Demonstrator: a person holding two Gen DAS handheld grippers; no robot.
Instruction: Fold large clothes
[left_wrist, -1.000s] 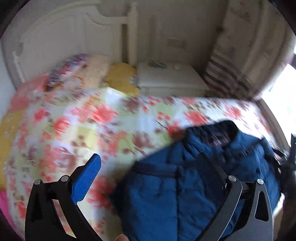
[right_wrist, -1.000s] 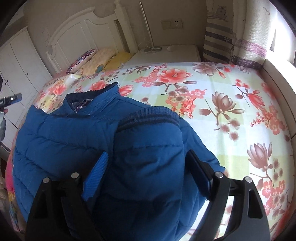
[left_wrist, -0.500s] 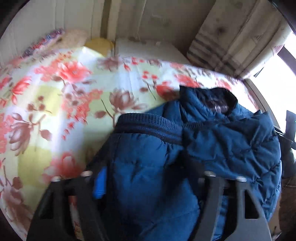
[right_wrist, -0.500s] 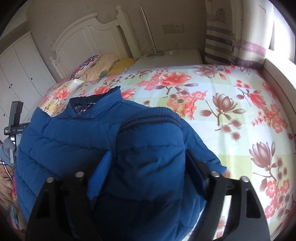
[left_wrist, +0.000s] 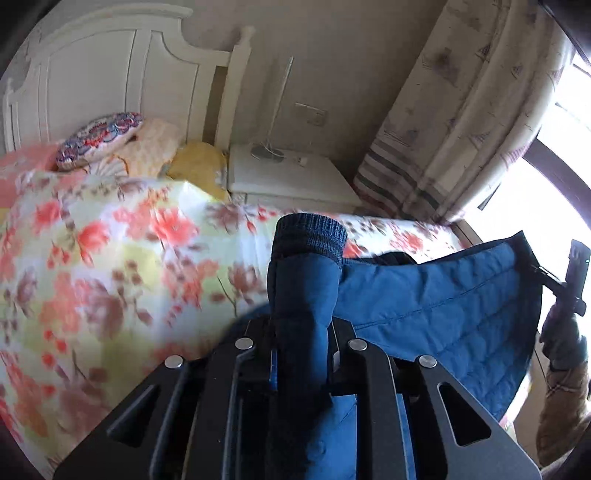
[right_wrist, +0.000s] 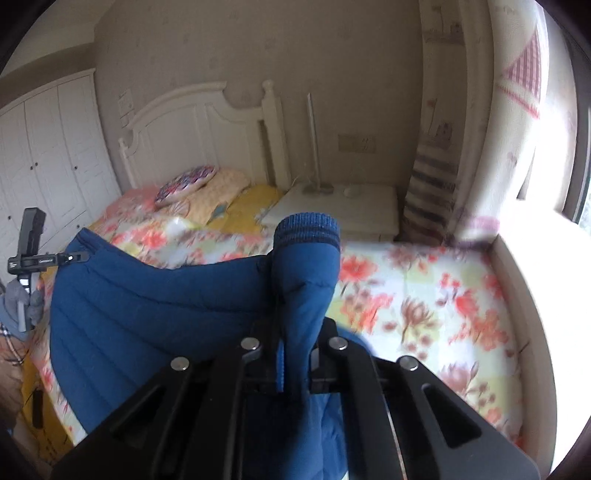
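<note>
Our left gripper (left_wrist: 301, 363) is closing on one knit-cuffed sleeve of the blue quilted puffer jacket (left_wrist: 443, 302); our right gripper (right_wrist: 295, 363) clamps the other sleeve. We read no labels.

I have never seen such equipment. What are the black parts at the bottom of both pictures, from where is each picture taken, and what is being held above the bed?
There is no robot here. A person holds a black two-finger gripper in each hand, and a fisheye camera on each gripper looks forward along its fingers. One picture comes from the left gripper, the other from the right gripper. Each view also shows the other hand and its tool at the edge.

Both grippers pinch a sleeve of the blue quilted padded jacket; each sleeve ends in a dark ribbed knit cuff. The left jaws are closing on their sleeve; the right jaws are shut on theirs. The jacket hangs stretched between them above the flowered bedspread.

Behind stand a white headboard, pillows, a white bedside table and a curtain.
</note>
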